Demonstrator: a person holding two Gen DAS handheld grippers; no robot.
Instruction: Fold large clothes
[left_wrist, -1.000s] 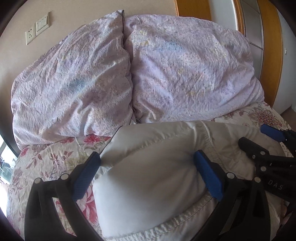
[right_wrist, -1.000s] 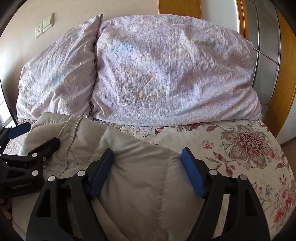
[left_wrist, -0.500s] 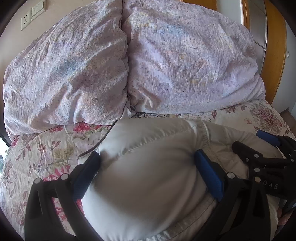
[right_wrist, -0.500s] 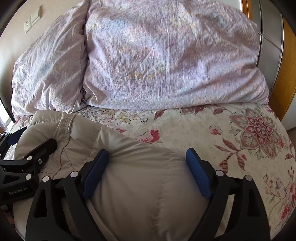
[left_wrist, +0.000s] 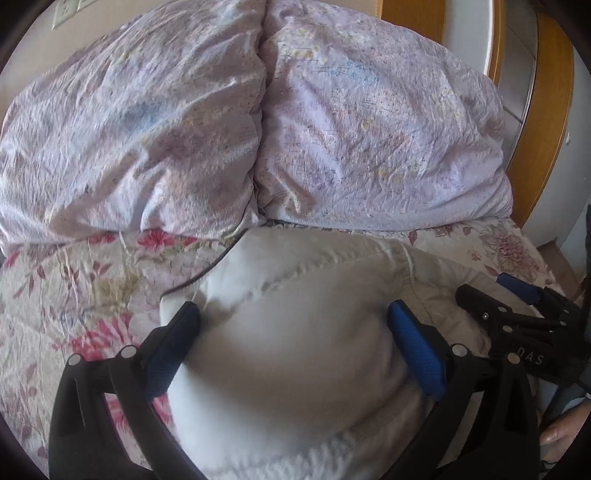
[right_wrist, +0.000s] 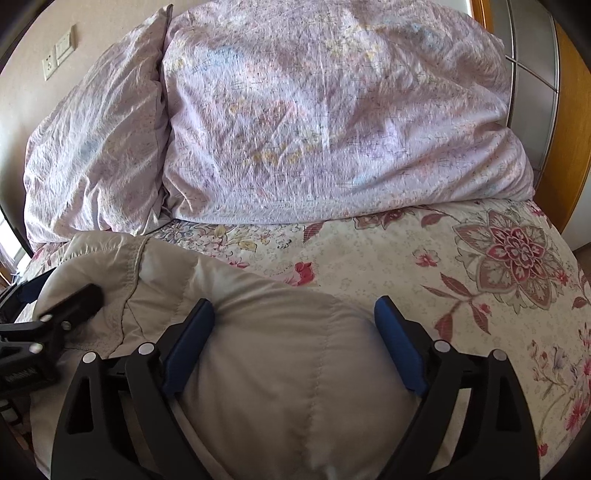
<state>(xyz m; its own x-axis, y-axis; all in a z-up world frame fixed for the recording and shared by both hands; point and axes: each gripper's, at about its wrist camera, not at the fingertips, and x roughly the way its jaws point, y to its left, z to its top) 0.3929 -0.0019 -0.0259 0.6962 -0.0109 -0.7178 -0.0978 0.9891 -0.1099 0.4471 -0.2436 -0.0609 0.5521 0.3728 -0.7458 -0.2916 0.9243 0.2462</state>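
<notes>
A puffy off-white padded jacket (left_wrist: 314, 387) lies bunched on the floral bedspread (left_wrist: 74, 295). My left gripper (left_wrist: 293, 317) straddles its left part with jaws wide, and the padding bulges up between the blue pads without being clamped. My right gripper (right_wrist: 293, 314) straddles the jacket (right_wrist: 295, 398) further right. Its jaws are opening, with the fabric swelling between them. Each gripper shows in the other's view: the right gripper (left_wrist: 487, 290) at the right edge, the left gripper (right_wrist: 55, 291) at the left edge, both resting on the jacket.
Two large lilac pillows (left_wrist: 369, 129) (right_wrist: 92, 147) lean against the headboard just behind the jacket. Bare floral bedspread (right_wrist: 498, 277) stretches to the right. A wooden frame (left_wrist: 546, 110) stands at the far right. A hand (left_wrist: 561, 435) shows at the lower right.
The right gripper's pads have spread wider around the jacket. Both views have tipped down and nearer the pillows. The left gripper's jaw width is unchanged.
</notes>
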